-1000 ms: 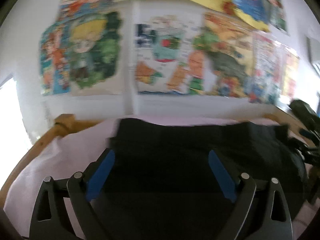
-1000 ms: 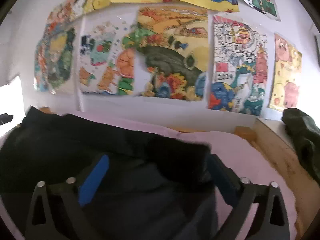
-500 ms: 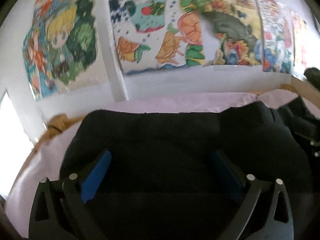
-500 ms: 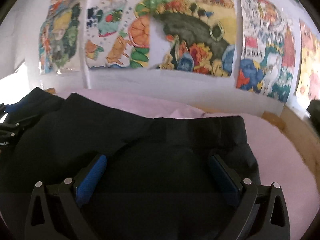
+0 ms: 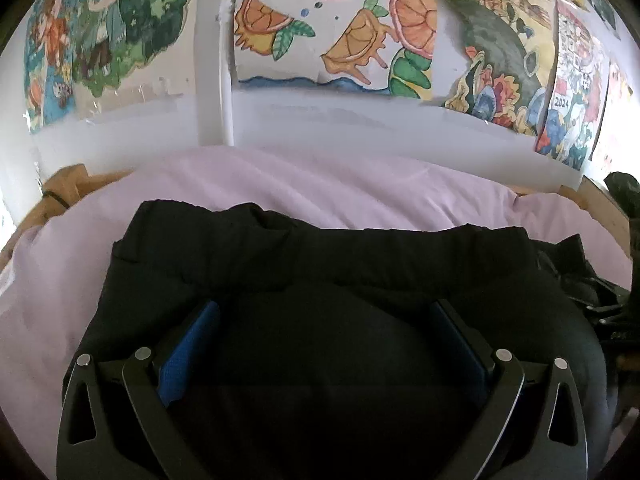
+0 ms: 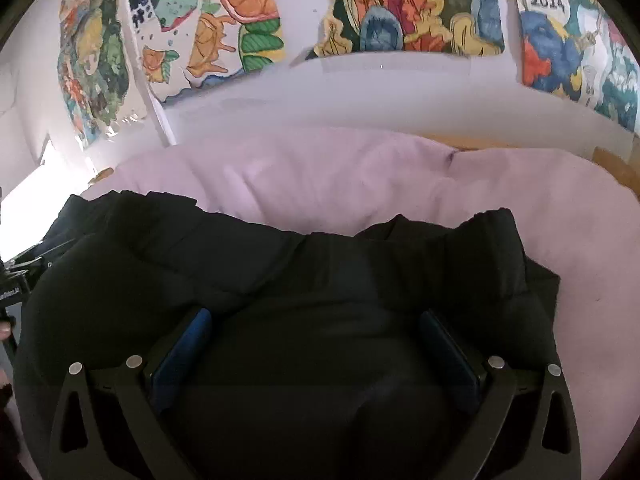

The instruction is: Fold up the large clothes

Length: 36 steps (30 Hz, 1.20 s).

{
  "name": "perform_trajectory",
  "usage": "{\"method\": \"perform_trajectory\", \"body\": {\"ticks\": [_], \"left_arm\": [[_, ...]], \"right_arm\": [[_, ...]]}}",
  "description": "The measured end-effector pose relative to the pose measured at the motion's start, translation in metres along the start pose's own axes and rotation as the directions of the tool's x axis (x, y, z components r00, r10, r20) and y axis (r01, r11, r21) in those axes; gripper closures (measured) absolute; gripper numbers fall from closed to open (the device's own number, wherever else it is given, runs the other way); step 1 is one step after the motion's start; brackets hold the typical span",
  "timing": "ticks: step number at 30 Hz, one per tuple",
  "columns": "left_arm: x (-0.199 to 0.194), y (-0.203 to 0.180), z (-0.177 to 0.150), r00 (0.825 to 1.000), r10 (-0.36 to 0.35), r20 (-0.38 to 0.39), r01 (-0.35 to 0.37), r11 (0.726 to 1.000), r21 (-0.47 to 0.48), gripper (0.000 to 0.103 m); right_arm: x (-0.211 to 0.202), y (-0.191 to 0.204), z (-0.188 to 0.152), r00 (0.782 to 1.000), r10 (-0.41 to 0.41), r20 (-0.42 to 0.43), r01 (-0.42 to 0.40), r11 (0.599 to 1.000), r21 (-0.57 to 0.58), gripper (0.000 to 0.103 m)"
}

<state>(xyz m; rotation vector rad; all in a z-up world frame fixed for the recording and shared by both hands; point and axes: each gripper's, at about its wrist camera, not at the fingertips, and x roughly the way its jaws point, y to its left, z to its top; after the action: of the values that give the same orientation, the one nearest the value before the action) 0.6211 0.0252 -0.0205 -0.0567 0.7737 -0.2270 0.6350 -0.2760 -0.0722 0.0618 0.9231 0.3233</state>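
A large black garment [image 5: 320, 272] lies on a pink bedsheet [image 5: 320, 188], its elastic waistband edge toward the wall. It also shows in the right wrist view [image 6: 304, 272]. My left gripper [image 5: 326, 312] is open, its blue-padded fingers [image 5: 188, 352] spread over the folded cloth, low against it. My right gripper [image 6: 316, 318] is open too, fingers [image 6: 180, 352] spread over the cloth near its right end. Neither pinches fabric that I can see.
The bedsheet [image 6: 440, 184] extends to a white wall with colourful drawings [image 5: 344, 28]. A wooden bed frame [image 5: 68, 180] rims the mattress. A dark green item [image 5: 624, 192] sits at the right edge. The other gripper's black frame [image 6: 16, 276] shows at left.
Both grippers have moved forward and down over the garment toward the wall. The garment's near part has been laid over, so the waistband now lies flat on the sheet.
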Motion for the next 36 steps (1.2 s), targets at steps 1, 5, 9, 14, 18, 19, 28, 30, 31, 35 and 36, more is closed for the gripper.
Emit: {"method": "perform_trajectory", "body": {"ticks": [1, 5, 9, 14, 18, 19, 28, 30, 31, 35, 36], "left_arm": [[0.000, 0.001, -0.001, 1.000, -0.002, -0.001, 0.002, 1.000, -0.001, 0.001], [-0.002, 0.000, -0.002, 1.000, -0.001, 0.004, 0.001, 1.000, 0.008, 0.001], [-0.004, -0.001, -0.005, 1.000, 0.001, 0.007, -0.001, 1.000, 0.016, 0.001], [-0.010, 0.000, -0.010, 1.000, -0.015, 0.018, 0.015, 1.000, 0.020, 0.001], [-0.018, 0.001, -0.014, 0.999, -0.025, 0.034, 0.024, 1.000, 0.012, 0.001], [-0.020, 0.001, -0.014, 0.999, -0.026, 0.036, 0.026, 1.000, 0.012, 0.001], [-0.051, 0.006, -0.018, 1.000, 0.025, 0.003, -0.025, 0.999, -0.020, 0.001], [-0.061, 0.007, -0.019, 0.999, 0.042, -0.010, -0.042, 0.999, -0.022, 0.001], [-0.068, 0.008, -0.019, 0.999, 0.047, -0.017, -0.048, 0.999, -0.027, 0.001], [-0.091, 0.010, -0.025, 0.996, 0.081, -0.019, -0.082, 0.996, -0.035, 0.001], [-0.097, 0.010, -0.028, 0.994, 0.106, -0.015, -0.106, 0.994, -0.026, 0.001]], "right_arm": [[0.000, 0.002, -0.001, 1.000, -0.011, 0.002, 0.011, 1.000, -0.006, 0.000], [-0.005, 0.006, -0.005, 0.999, -0.023, 0.025, 0.023, 1.000, -0.015, 0.000], [-0.010, 0.008, -0.009, 0.998, -0.038, 0.044, 0.039, 0.999, -0.022, 0.000], [-0.022, 0.013, -0.016, 0.993, -0.060, 0.101, 0.063, 0.998, -0.025, 0.000], [-0.034, 0.011, -0.018, 0.992, -0.036, 0.122, 0.036, 0.999, 0.000, 0.000], [-0.039, 0.009, -0.020, 0.991, -0.025, 0.132, 0.023, 1.000, 0.012, 0.000], [-0.080, -0.001, -0.026, 0.992, -0.039, 0.122, 0.027, 0.995, 0.096, 0.000], [-0.089, -0.001, -0.026, 0.991, -0.075, 0.107, 0.063, 0.992, 0.110, 0.000], [-0.095, 0.001, -0.026, 0.990, -0.098, 0.100, 0.087, 0.990, 0.110, 0.000], [-0.118, 0.020, -0.026, 0.979, -0.153, 0.135, 0.150, 0.988, 0.034, 0.000], [-0.122, 0.027, -0.026, 0.975, -0.168, 0.144, 0.169, 0.986, 0.007, 0.000]]}}
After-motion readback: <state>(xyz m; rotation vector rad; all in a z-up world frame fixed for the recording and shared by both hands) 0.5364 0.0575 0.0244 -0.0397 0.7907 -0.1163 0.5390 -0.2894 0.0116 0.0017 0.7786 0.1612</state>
